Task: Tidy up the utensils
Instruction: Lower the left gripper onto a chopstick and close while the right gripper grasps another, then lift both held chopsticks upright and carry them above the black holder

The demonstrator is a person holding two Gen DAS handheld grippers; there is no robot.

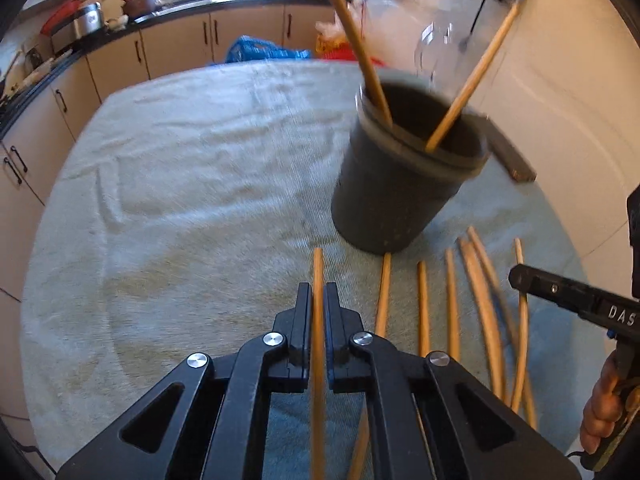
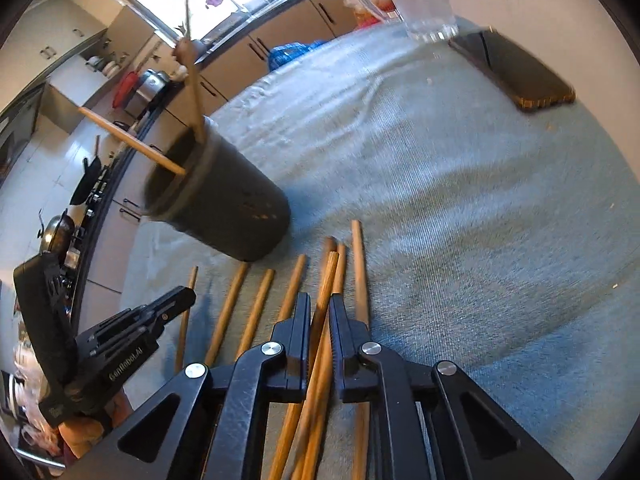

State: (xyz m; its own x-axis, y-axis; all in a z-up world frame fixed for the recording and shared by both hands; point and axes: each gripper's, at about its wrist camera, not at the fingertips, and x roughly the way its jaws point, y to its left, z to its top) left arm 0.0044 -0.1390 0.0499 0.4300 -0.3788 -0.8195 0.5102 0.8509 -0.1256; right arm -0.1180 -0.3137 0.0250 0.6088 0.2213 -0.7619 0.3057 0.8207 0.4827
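A dark grey utensil holder [image 1: 404, 176] stands on a pale towel [image 1: 200, 184] with two wooden sticks [image 1: 468, 84] leaning in it. Several more wooden sticks [image 1: 452, 304] lie on the towel in front of it. My left gripper [image 1: 318, 292] is shut on one wooden stick [image 1: 318, 360], left of the row. In the right wrist view the holder [image 2: 224, 208] is at the left. My right gripper [image 2: 320, 302] is shut on a wooden stick [image 2: 326, 280] among the lying sticks [image 2: 256, 308]. The left gripper also shows there [image 2: 176, 300].
A dark flat board [image 2: 516, 72] lies at the towel's far right edge. A clear glass jug [image 2: 420, 4] stands behind it. Kitchen cabinets [image 1: 172, 48] and a cluttered counter run behind the table. A blue bag [image 1: 264, 50] sits on the floor.
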